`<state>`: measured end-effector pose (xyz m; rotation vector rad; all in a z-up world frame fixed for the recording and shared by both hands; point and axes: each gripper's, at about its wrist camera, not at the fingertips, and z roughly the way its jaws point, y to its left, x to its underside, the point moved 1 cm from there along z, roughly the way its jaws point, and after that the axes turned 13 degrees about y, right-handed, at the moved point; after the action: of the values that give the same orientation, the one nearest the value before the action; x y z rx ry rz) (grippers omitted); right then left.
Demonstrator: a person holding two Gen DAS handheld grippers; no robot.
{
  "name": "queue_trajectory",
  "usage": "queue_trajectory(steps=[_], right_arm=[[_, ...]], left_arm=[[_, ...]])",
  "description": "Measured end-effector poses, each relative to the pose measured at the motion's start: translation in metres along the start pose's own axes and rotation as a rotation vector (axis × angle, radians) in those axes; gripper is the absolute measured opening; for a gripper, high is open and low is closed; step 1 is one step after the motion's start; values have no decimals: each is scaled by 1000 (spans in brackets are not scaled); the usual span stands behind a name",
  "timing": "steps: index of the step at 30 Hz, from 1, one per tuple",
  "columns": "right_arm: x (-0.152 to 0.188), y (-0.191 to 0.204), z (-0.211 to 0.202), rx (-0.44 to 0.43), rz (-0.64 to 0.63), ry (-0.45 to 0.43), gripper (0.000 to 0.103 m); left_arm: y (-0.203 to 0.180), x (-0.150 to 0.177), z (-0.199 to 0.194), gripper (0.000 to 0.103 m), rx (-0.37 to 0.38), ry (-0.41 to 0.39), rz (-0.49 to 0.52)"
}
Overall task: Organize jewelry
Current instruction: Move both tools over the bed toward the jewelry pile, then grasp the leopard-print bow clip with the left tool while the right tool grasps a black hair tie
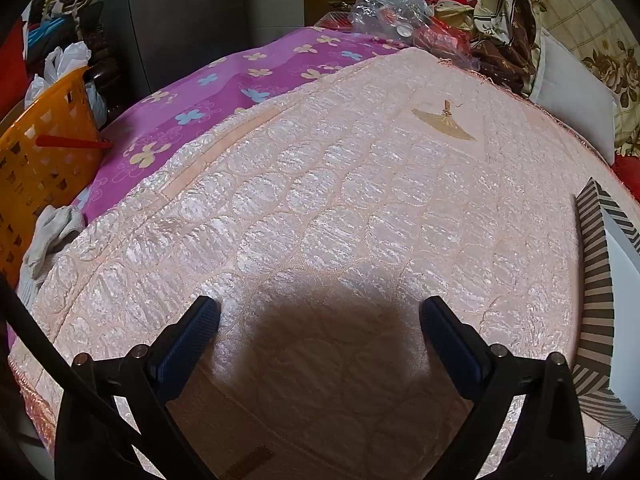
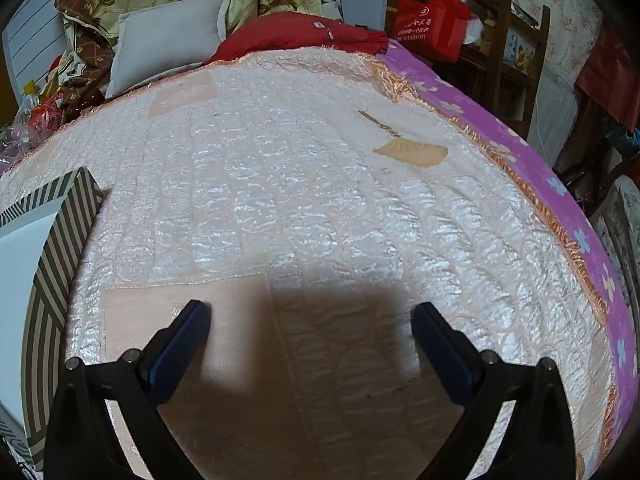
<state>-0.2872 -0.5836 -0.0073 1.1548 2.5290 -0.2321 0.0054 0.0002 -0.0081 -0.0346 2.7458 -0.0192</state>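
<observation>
Currently both the left gripper [image 1: 320, 316] and right gripper [image 2: 310, 316] hover with jaws spread wide, grasping nothing, over the bare middle of the quilted bedspread [image 1: 340, 200]. Striped box [image 1: 598, 280] lies between them on that cover; the spread's fringed edge [image 2: 532, 200] runs off to the right.

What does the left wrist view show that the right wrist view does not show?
Only the left wrist view shows the orange basket beside the bed, the grey cloth at the quilt's edge and the clear plastic bags at the far end.

Only the right wrist view shows the red bag on the wooden shelf and the red cushion.

Both show the pink quilt, the striped box, the grey pillow and an open, empty gripper: left gripper, right gripper.
</observation>
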Motion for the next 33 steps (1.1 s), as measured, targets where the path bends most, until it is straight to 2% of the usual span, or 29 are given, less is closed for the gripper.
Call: queue_trajectory(steps=[4,6,7,8,10,11,14,17,22,25,29,33], right_arm=[[1,2,0,29,-16,6,103],[9,4,-6,45,-19,39,102],[16,5,-14,64,-17,45,99],[23,5,-24,68,-18,37,98],[48,8,-50,26,-32,23,98],[61,12,-65,-22,-47,27,98],[96,21,-104,-141,-97,6,98],[122,36,-135,-189,-150,-20,98],[157,70,-156,-335,-194,-44,98],[171,96,-160,-348,-253,-26,98],[187,128,-169,-371,-317,-22,98],[192,137,-167,-405,-330,12,98]], left_arm=[[-1,2,-1,87,-12,24,4],[-4,13,-9,76,-10,7,1],[-7,17,-12,66,-11,-1,12],[-12,21,-17,60,-5,3,40],[-15,29,-26,57,12,29,82],[-17,34,-31,55,20,38,101],[-25,58,-56,54,29,14,151],[-31,90,-84,54,98,15,188],[-39,125,-119,54,143,-14,205],[-54,139,-133,54,158,-14,238],[-65,155,-148,54,135,-55,267],[-71,162,-153,54,155,-49,274]])
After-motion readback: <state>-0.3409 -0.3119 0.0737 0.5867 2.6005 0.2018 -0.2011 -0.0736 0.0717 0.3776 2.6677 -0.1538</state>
